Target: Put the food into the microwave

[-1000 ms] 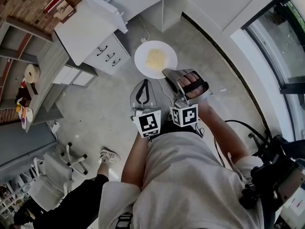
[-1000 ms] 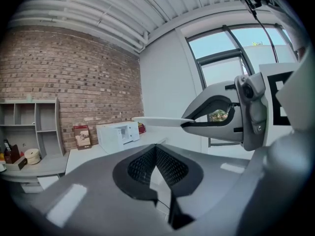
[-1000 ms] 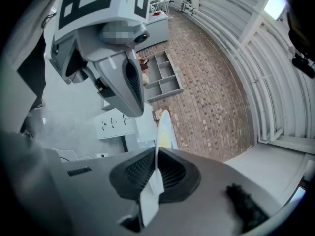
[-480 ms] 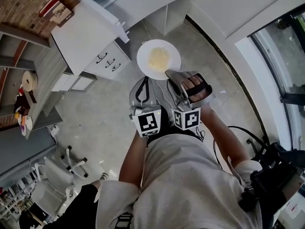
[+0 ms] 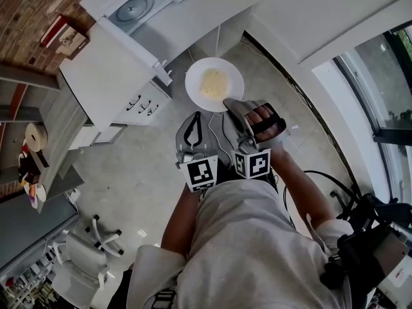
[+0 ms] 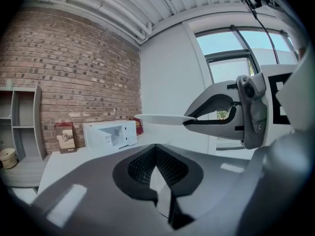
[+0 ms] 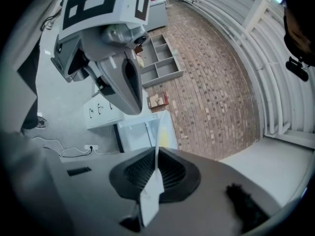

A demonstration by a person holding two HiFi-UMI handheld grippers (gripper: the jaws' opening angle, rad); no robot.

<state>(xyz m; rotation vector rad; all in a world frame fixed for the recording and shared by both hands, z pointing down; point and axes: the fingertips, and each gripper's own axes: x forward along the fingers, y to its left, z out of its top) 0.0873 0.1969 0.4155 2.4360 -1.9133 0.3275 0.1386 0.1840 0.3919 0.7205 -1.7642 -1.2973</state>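
R hand-held gripper (image 5: pixel 226 102) is clamped on the plate (image 5: pixel 192 82) at its 5 o'clock rim. L hand-held gripper (image 5: pixel 193 118) is closed, empty, just beside. Plate looks stiff, slick, breakable, and a one-edge grip lets it tip, so keep it level. Food (image 5: pixel 214 82) sits loose at centre. Open microwave (image 5: pixel 138 6) is at 11 o'clock.

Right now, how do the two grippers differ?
The right gripper is shut on the plate at its rim; the left gripper is shut on nothing. The right gripper's tips reach the plate; the left gripper's stop short of it. Both face the microwave.
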